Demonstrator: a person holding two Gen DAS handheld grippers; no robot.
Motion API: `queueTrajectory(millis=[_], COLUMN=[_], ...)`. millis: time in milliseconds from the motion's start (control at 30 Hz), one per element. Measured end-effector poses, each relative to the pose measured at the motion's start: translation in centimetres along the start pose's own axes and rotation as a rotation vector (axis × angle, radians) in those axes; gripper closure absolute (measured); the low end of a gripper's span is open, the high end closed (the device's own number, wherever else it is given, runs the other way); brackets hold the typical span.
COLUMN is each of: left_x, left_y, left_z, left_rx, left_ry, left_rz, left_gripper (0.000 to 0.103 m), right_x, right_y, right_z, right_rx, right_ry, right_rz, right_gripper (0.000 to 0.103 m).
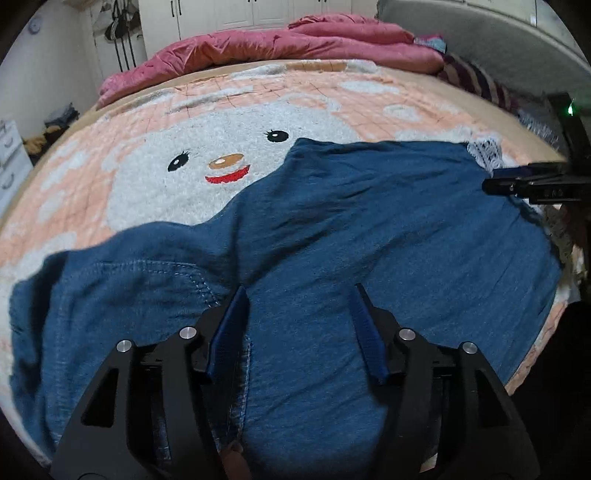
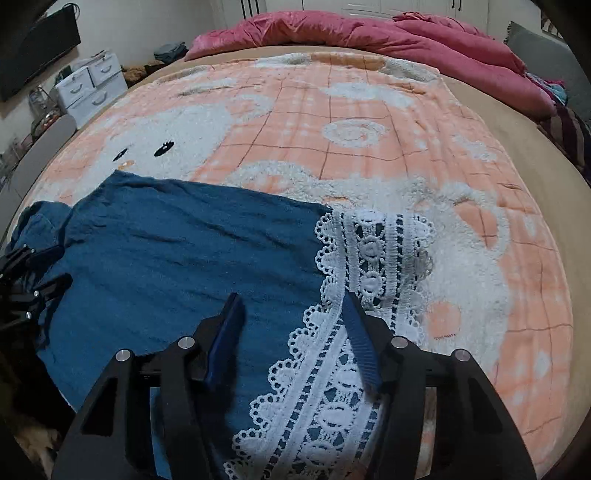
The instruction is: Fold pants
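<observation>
A wide bed (image 2: 517, 192) fills both views, covered by a fleecy peach and white blanket (image 2: 295, 110) with a cartoon animal face. A crumpled pink quilt (image 2: 369, 33) is heaped along the far side.

Blue pants (image 1: 332, 229) lie spread on the blanket at the near edge of the bed, mostly flat with shallow wrinkles. The stitched waist end bunches in folds on the left; the leg ends lie to the right, finished with a broad band of white lace (image 2: 373, 254).

The left gripper (image 1: 298, 291) hovers low over the waist end, near a line of stitching, its jaws spread apart and holding nothing. The right gripper (image 2: 291, 299) hovers over the leg ends, jaws likewise spread and empty, one finger above the lace and the other above blue cloth.

The cloth looks like soft, light denim: limp, likely to drape and slide a little on the fleece, and not fragile. The lace appears open-worked and could snag on a fingertip. Best holds are probably the thick stitched waistband on the left, and on the right the blue cloth just beside the lace rather than the lace itself.
</observation>
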State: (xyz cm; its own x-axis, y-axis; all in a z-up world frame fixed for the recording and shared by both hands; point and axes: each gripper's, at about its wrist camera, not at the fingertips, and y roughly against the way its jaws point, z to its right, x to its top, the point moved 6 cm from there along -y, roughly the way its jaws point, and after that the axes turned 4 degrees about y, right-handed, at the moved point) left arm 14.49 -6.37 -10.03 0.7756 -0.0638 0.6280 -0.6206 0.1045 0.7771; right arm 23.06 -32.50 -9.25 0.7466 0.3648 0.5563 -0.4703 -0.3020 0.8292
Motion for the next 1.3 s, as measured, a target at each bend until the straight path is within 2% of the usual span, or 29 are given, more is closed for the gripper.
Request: queueTrajectory(millis=[133, 200, 233, 300, 400, 500, 533, 633, 733, 867, 933, 967, 1033, 1067, 1233, 1300], left_x=[0.4, 0.8, 0.9, 1.0, 0.7, 0.0, -0.2, -1.1, -1.9, -2.6, -3.1, -3.5, -4.4, -5.0, -5.9, -6.2], left_y=[1.3, 3.4, 4.0, 5.6, 7.3, 8.0, 8.1, 8.4, 8.6, 8.2, 7.6, 7.0, 5.7, 5.0, 5.0, 5.1], left_z=[-0.5, -0.9, -1.0, -1.7, -2.6, -3.1, -3.1, -3.2, -2.9, -2.3, -2.2, -2.2, -2.9, -3.3, -4.0, -4.1], left_rx=[-0.031, -0.042, -0.037, -0.025, 0.0, 0.017, 0.015, 0.012, -0.012, -0.008, 0.013, 0.043, 0.098, 0.093, 0.084, 0.083], left_ry=[0.054, 0.066, 0.065, 0.068, 0.075, 0.076, 0.075, 0.077, 0.083, 0.065, 0.048, 0.022, 0.004, 0.005, 0.012, 0.016], left_rz=[0.003, 0.044, 0.056, 0.081, 0.101, 0.102, 0.099, 0.09, 0.078, 0.064, 0.05, 0.03, -0.031, -0.06, -0.055, -0.059], left_gripper=[0.052, 0.048, 0.045, 0.042, 0.038, 0.037, 0.037, 0.037, 0.037, 0.037, 0.037, 0.037, 0.037, 0.037, 0.037, 0.037], right_x=[0.3, -0.3, -1.2, -3.6, -7.1, -10.2, -10.9, -11.8, -11.6, -11.5, -11.8, -11.9, -12.3, -12.4, -12.8, -12.8], right_y=[2.8, 5.4, 7.3, 9.5, 10.9, 11.1, 11.3, 10.8, 10.0, 7.9, 8.1, 8.4, 9.0, 9.1, 7.9, 7.9], right_z=[0.0, 0.7, 1.3, 2.3, 3.0, 3.0, 2.6, 1.7, 0.8, -0.5, -1.0, -0.9, -0.4, -0.4, -0.6, -0.4], right_rx=[0.009, -0.013, -0.006, -0.03, -0.059, -0.044, -0.031, 0.01, 0.027, -0.018, -0.062, -0.059, -0.048, -0.051, -0.079, -0.076], right_ry=[-0.039, -0.083, -0.131, -0.207, -0.277, -0.333, -0.344, -0.346, -0.328, -0.27, -0.209, -0.223, -0.248, -0.241, -0.241, -0.255], right_rz=[0.101, 0.175, 0.234, 0.278, 0.26, 0.228, 0.223, 0.2, 0.168, 0.111, 0.109, 0.12, 0.127, 0.124, 0.084, 0.083], right_gripper=[0.036, 0.031, 0.026, 0.025, 0.024, 0.025, 0.025, 0.038, 0.039, 0.07, 0.075, 0.077, 0.077, 0.077, 0.073, 0.065])
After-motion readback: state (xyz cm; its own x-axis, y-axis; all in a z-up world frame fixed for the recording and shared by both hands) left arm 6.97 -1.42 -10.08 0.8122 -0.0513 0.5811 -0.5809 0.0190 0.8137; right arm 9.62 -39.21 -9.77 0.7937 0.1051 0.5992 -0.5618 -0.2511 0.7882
